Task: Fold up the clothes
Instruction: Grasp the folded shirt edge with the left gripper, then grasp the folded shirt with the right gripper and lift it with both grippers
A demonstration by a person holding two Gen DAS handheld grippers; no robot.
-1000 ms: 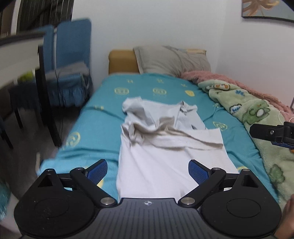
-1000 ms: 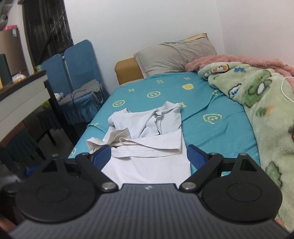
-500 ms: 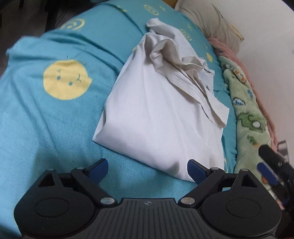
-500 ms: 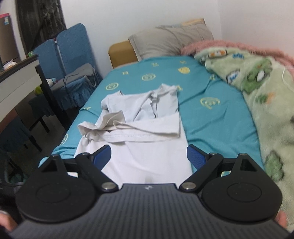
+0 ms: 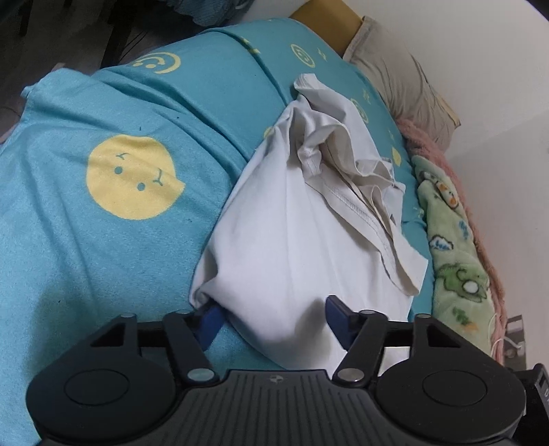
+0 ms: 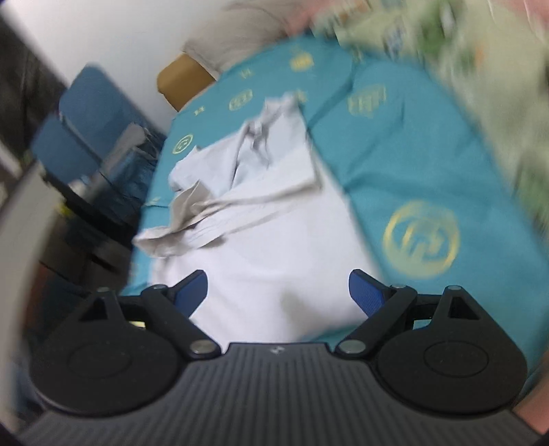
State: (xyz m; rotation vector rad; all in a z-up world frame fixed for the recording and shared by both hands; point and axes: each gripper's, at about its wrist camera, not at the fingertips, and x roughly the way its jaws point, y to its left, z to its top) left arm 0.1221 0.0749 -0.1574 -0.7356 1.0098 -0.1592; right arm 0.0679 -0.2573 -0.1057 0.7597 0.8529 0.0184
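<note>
The white shirt (image 5: 291, 240) lies lengthwise on the bed, on a teal bedsheet (image 5: 85, 240) printed with yellow smiley faces. Its near half is flat and smooth; its far half is bunched, with a stitched hem and a sleeve turned over on top.

Left hand-held gripper (image 5: 272, 317): jaws spread wide, released, nothing clamped. It sits at the near bottom edge of the shirt. The left blue finger pad (image 5: 211, 319) is tucked just under the shirt's near-left corner, touching the cloth; the right pad stands against the cloth near the hem. The fabric drapes between the two pads.

Right hand-held gripper (image 6: 278, 291): jaws likewise spread wide, released, holding nothing. This view is heavily motion-blurred. The shirt (image 6: 274, 247) fills the gap between the pads; whether either pad touches it cannot be told.

Surroundings: a beige pillow (image 5: 401, 82) at the head of the bed against a mustard headboard (image 5: 322, 15); a green cartoon-print blanket (image 5: 453, 247) along the right side of the bed with a pink blanket (image 5: 429, 144) beside it; a blue chair (image 6: 89, 116) beside the bed on the left.

Writing: no legible brand, label or text on the shirt or bedding. Each gripper body carries a small round emblem at its centre, unreadable.
</note>
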